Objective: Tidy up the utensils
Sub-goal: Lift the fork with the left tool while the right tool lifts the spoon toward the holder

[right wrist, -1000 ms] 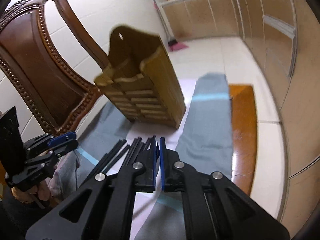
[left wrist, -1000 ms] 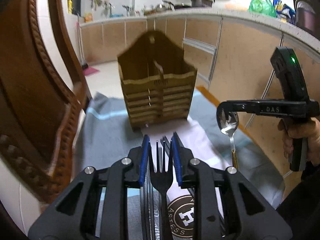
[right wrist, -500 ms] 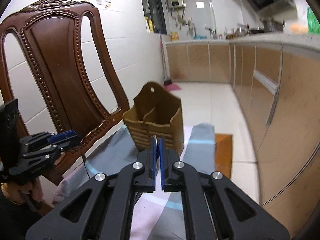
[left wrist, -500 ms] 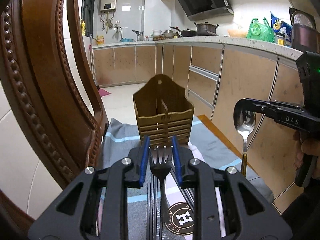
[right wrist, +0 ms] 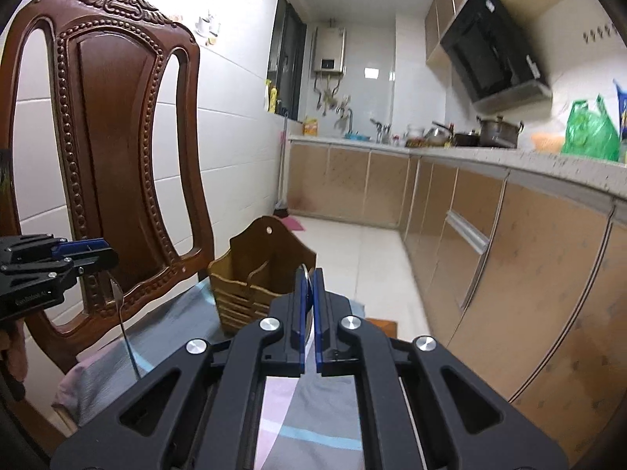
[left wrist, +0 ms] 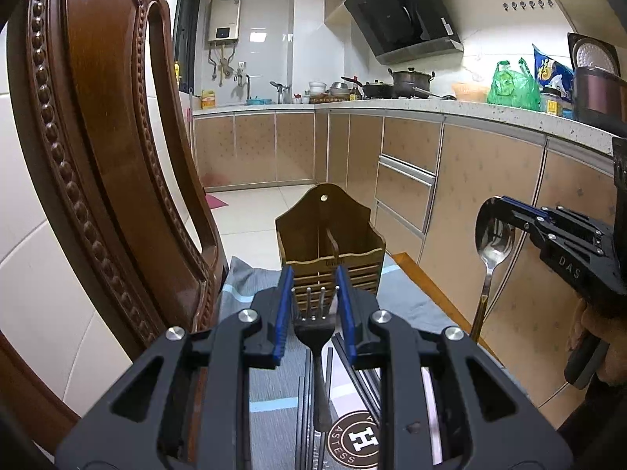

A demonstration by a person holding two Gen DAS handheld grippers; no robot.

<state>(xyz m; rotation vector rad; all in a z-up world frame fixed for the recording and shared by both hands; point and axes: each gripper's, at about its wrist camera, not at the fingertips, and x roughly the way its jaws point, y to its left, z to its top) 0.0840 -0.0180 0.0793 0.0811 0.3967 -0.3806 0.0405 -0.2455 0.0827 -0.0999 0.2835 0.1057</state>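
Landmark: brown wooden two-compartment utensil holder (left wrist: 328, 242), upright on the grey striped cloth (left wrist: 250, 278) spread over the table.

Left gripper (left wrist: 314, 282): nearer than the holder, aimed at its slatted front. Blue pads narrow, pressing on the head of a dark metal fork (left wrist: 314, 323); tines point at the holder, handle runs back under the gripper.

Right gripper (right wrist: 309, 293): right of the holder, above the cloth. Pads all but together, clamping the bowl of a shiny steel spoon (left wrist: 494, 237); handle hangs downward.

Black chopsticks (left wrist: 358, 368): flat on the cloth, nearer than the holder, below the fork.

Carved brown wooden chair (right wrist: 113, 125): left of the holder
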